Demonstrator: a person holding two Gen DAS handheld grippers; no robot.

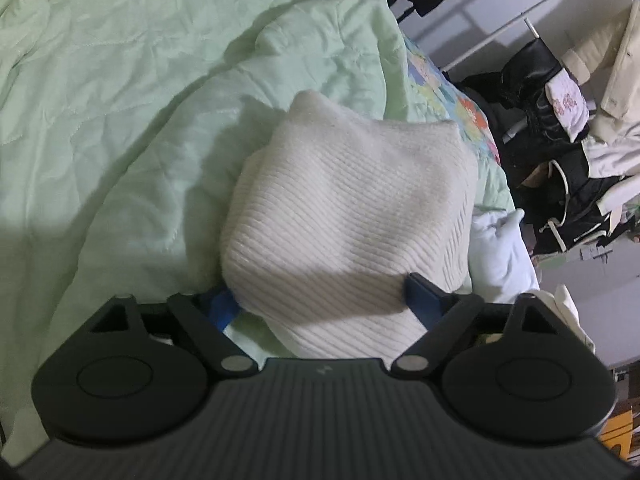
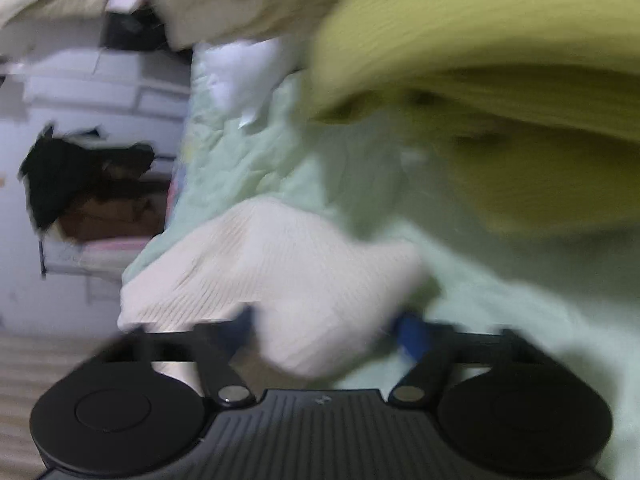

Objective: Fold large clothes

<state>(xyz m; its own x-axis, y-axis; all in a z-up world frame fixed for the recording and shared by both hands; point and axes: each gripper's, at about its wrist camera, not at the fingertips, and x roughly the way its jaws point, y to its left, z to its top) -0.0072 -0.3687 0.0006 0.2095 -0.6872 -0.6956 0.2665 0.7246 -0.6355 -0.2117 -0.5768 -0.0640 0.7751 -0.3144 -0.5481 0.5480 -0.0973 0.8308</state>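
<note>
- Cream ribbed-knit sweater [image 1: 344,208], folded into a thick compact bundle, lying on pale green quilted bedspread [image 1: 112,128] near the bed's edge
- Left gripper [image 1: 320,300] straddling near end of the bundle; blue-padded fingers [image 1: 420,296] against both flanks, knit bulging between them; read as gripping the bundle
- Right gripper [image 2: 326,330] at another corner of the same sweater [image 2: 272,264]; frame heavily smeared, cloth between the fingers [image 2: 412,332], pads apparently pressing in; judged clamped on the knit, though blur leaves some doubt
- Bundle touching the bedspread [image 2: 500,320] along its underside in the left wrist view; whether partly lifted, cannot tell
- Mustard-yellow crumpled garment [image 2: 500,100] heaped on the bed beyond the sweater, unfolded
- Beige loose cloth [image 2: 224,4] further back, also unfolded as far as visible
- White soft item [image 1: 500,248] just beside the bundle at the bed's edge; kind not clear
- Floral-print sheet edge [image 1: 460,100] showing under the bedspread; dark clutter on the floor [image 1: 560,152] beyond
- Progress, as judged: sweater folding essentially done, no sleeve or hem hanging loose; remaining for it, likely only setting down or squaring up
- Left to do: yellow garment at least, probably the beige one too
- Risk: a thick knit bundle may spring open if released unevenly
</note>
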